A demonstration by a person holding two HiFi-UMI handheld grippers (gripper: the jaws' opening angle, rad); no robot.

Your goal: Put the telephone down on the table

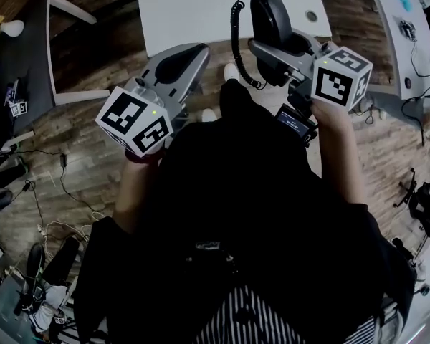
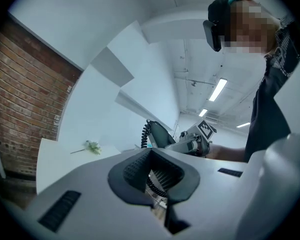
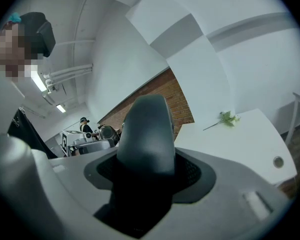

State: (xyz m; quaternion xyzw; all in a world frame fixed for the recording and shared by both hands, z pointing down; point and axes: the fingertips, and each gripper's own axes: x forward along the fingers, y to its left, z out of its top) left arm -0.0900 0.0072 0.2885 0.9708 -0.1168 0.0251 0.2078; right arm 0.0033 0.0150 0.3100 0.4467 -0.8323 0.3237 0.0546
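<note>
Just ahead of the person's chest, the right gripper's (image 1: pixel 281 54) fingers clamp the black telephone (image 1: pixel 269 13) in the air, its cord (image 1: pixel 234 41) dangling, and the left gripper's (image 1: pixel 190 56) fingers are pinched together, empty; reach out over the white desk (image 1: pixel 193 6) beyond, lower level, then release

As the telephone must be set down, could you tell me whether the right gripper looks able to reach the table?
Probably yes: the right gripper, shut on the telephone, appears to hang by the table, whose near top looks bare apart from a flower farther back.
</note>
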